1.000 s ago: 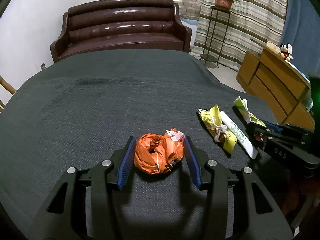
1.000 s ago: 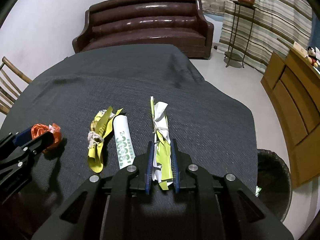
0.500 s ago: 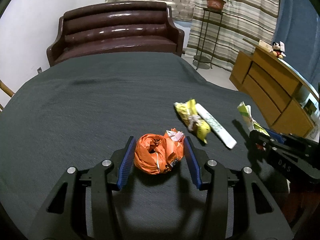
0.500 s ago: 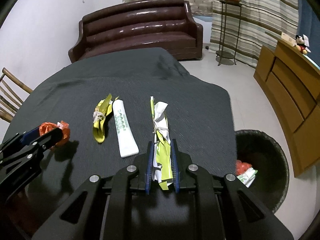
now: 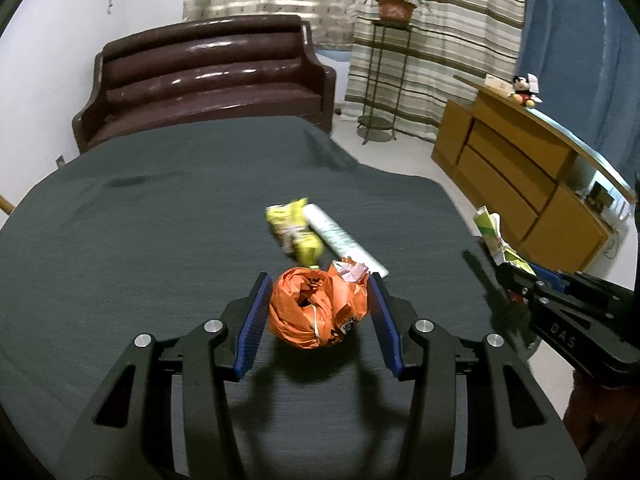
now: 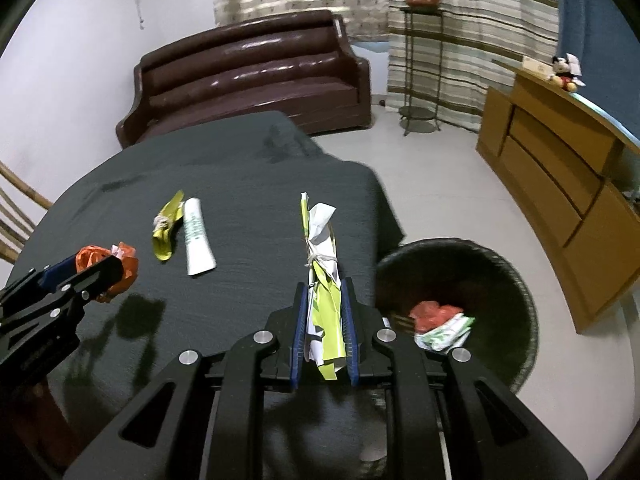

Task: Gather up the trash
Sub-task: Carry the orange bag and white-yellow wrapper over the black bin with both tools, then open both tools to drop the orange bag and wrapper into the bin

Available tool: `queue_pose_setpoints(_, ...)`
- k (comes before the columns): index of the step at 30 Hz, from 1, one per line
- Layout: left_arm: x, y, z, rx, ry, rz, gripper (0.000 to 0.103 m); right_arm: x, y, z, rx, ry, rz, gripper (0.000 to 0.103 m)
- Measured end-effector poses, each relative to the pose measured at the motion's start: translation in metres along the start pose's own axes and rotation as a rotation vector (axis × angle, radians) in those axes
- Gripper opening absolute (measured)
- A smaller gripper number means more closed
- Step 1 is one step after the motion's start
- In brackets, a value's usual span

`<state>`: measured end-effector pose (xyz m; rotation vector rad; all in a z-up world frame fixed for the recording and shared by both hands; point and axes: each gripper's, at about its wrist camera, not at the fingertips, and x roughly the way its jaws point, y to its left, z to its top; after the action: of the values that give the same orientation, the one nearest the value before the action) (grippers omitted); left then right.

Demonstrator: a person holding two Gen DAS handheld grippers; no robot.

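Note:
My left gripper (image 5: 318,304) is shut on a crumpled orange plastic bag (image 5: 316,312), held above the dark tablecloth (image 5: 160,208). My right gripper (image 6: 323,312) is shut on a tied bundle of green and white wrappers (image 6: 322,264), near the table's right edge. On the cloth lie a tied yellow wrapper (image 6: 165,228) and a white tube (image 6: 196,238). A black wicker trash basket (image 6: 516,280) stands on the floor to the right, with red and white trash (image 6: 438,322) inside. The left gripper with the orange bag (image 6: 120,264) shows at the left of the right wrist view.
A brown leather sofa (image 6: 256,76) stands behind the table. A wooden cabinet (image 6: 560,168) with a plush toy (image 6: 564,70) lines the right wall, and a plant stand (image 6: 420,60) is by the striped curtain. A wooden chair (image 6: 16,216) is at the left edge.
Both grippers have moved to the right with their loads. The yellow wrapper and tube have slid left in both views, and the trash basket has come into fuller view.

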<state>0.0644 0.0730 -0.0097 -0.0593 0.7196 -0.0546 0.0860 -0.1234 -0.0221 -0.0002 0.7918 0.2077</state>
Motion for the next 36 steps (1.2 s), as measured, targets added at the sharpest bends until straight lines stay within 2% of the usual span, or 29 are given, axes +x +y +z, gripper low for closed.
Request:
queue_pose_setpoints(18, 0.021, -0.114, 0.006, 0.144, -0.012, -0.136, 0.047, -0.019, -0.089, -0.010, 0.125, -0.052, -0.146, 0.018)
queue_pose_setpoints(28, 0.049, -0.158, 0.014, 0.185, -0.015, -0.155, 0.047, -0.013, -0.112, -0.010, 0.154, -0.070, -0.197, 0.018)
queue_pose_setpoints(36, 0.072, -0.178, 0.020, 0.198, 0.003, -0.146, 0.048, -0.003, -0.125, -0.010, 0.177, -0.075, -0.210, 0.018)
